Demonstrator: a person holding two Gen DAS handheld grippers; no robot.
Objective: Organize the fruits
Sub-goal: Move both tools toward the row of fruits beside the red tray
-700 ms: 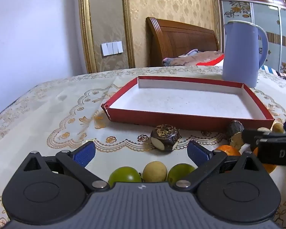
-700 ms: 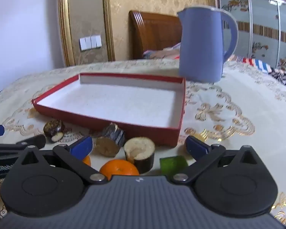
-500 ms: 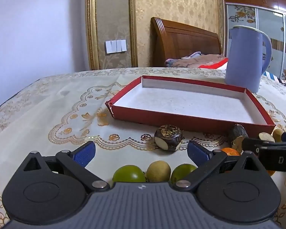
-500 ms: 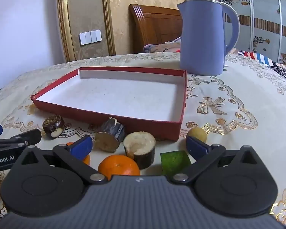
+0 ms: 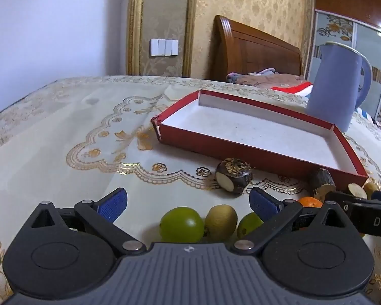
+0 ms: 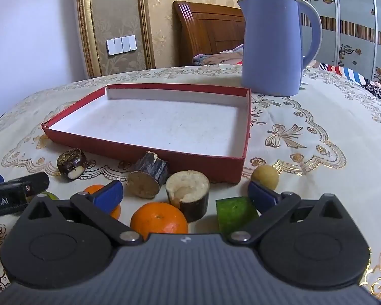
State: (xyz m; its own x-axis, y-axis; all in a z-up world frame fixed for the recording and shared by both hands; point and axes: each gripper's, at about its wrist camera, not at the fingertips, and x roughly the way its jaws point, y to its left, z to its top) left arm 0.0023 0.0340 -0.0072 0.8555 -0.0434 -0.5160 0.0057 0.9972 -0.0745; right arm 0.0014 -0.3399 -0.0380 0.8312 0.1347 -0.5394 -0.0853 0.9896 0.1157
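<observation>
An empty red tray (image 5: 256, 158) (image 6: 144, 150) with a white floor lies on the table. In the left wrist view, my left gripper (image 5: 188, 202) is open and empty above a green fruit (image 5: 181, 225), a yellow-brown fruit (image 5: 221, 220) and another green fruit (image 5: 249, 225); a dark cut piece (image 5: 233, 179) lies ahead. In the right wrist view, my right gripper (image 6: 185, 193) is open and empty over an orange (image 6: 158, 219), with a sugarcane stub (image 6: 188, 194), a dark stub (image 6: 148, 178), a green chunk (image 6: 236, 213) and a small yellow fruit (image 6: 264, 176) around it.
A tall blue kettle (image 6: 274, 43) (image 5: 335, 84) stands behind the tray's right end. A second orange (image 6: 101, 197) lies partly hidden by my right gripper's left finger. A dark cut piece (image 6: 72, 162) lies left of the stubs. The table's edge curves at the far left.
Both grippers have drawn back and risen a little, and the left view has turned left. Nothing was picked up; the fruits have not moved.
</observation>
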